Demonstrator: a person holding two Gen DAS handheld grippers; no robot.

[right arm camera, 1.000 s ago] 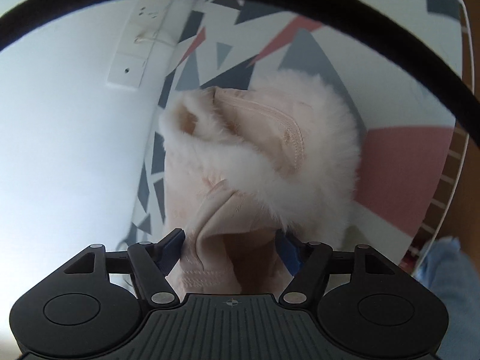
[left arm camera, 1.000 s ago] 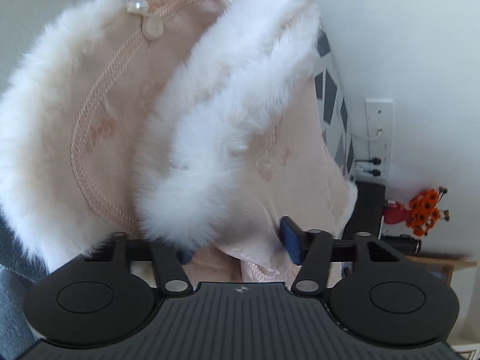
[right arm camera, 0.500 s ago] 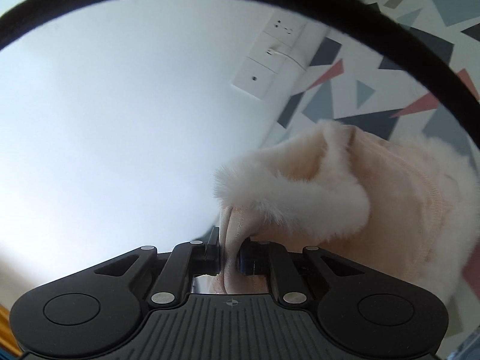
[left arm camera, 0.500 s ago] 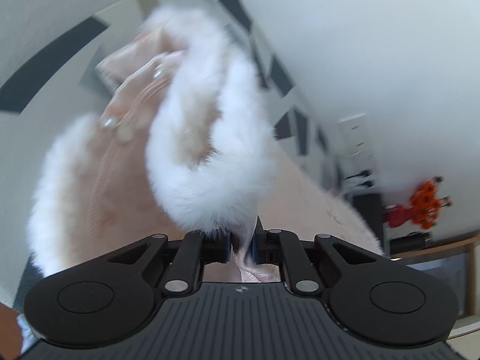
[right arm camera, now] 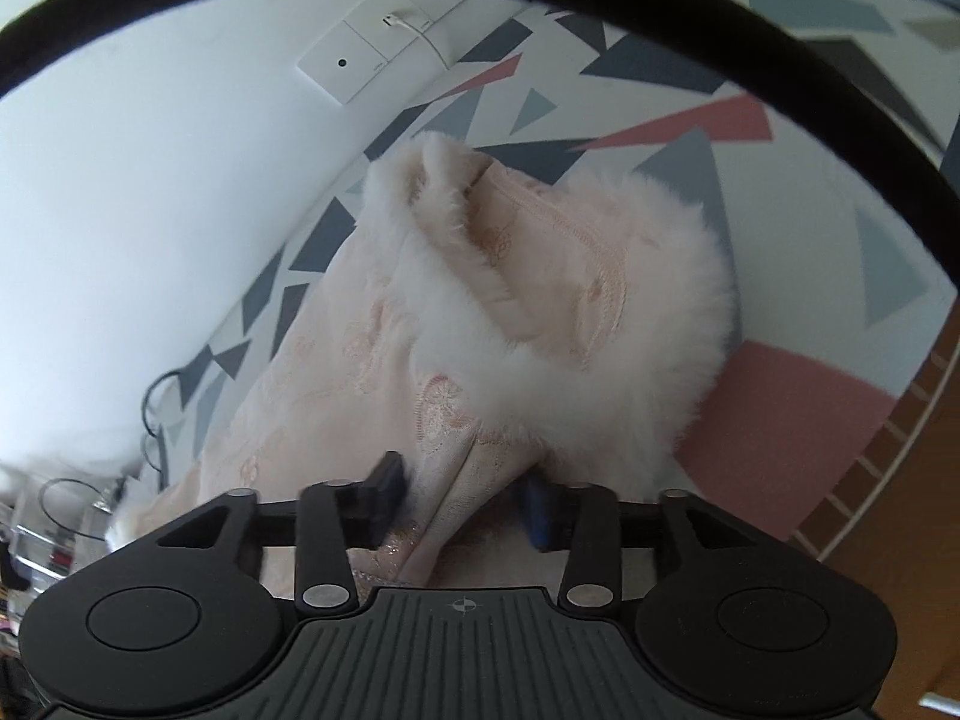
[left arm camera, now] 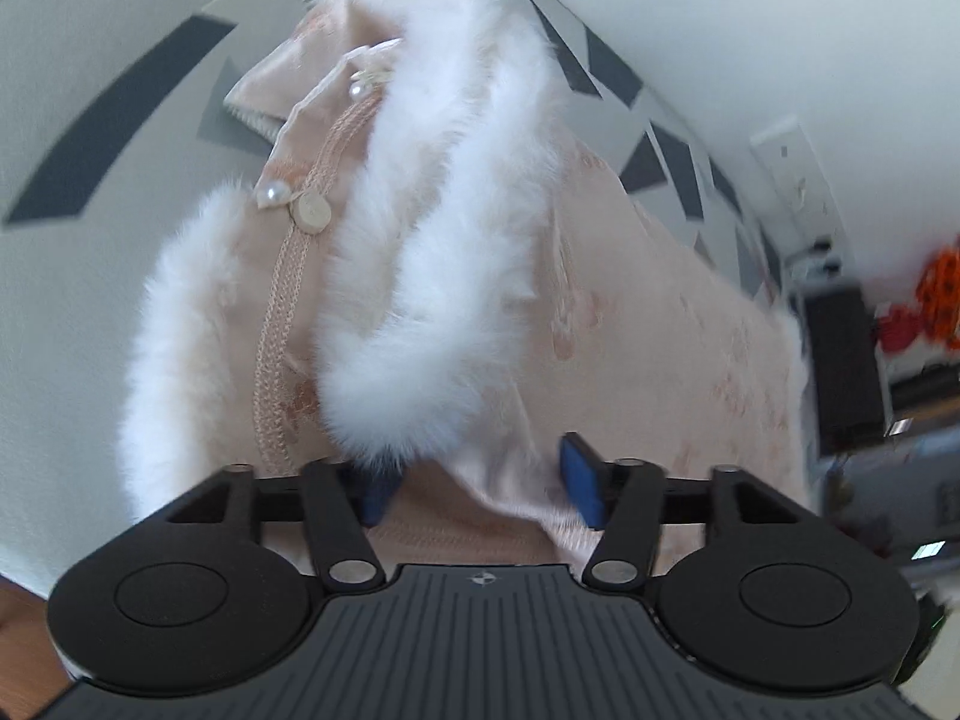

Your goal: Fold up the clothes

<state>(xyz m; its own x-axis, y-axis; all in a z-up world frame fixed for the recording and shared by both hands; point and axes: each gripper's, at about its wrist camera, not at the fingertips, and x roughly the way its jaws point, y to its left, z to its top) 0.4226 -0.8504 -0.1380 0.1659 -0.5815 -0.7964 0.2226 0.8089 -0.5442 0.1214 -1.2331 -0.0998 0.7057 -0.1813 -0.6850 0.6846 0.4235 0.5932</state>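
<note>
A pale pink embroidered garment [left arm camera: 630,324] with white fur trim [left arm camera: 432,276] and pearl buttons [left arm camera: 273,195] lies on a patterned bedsheet. My left gripper [left arm camera: 480,489] stands over its edge with jaws opening; a fold of pink cloth and a tuft of fur lie loosely between the blue pads, not pressed. In the right wrist view the same garment [right arm camera: 372,348] spreads ahead, its fur collar [right arm camera: 600,372] bunched. My right gripper [right arm camera: 465,501] is also opening, with a ridge of pink cloth standing between its apart pads.
The bedsheet [right arm camera: 810,276] has grey and pink triangles. A white wall with a socket plate [right arm camera: 366,60] runs beside the bed. A black box [left arm camera: 846,372] and an orange flower ornament [left arm camera: 936,294] stand at the right in the left wrist view. Cables [right arm camera: 153,414] hang at the left.
Both grippers closed on the garment's edge half a second ago and have since opened, letting the cloth go. Both views have rolled, and the garment now lies flatter on the sheet.
</note>
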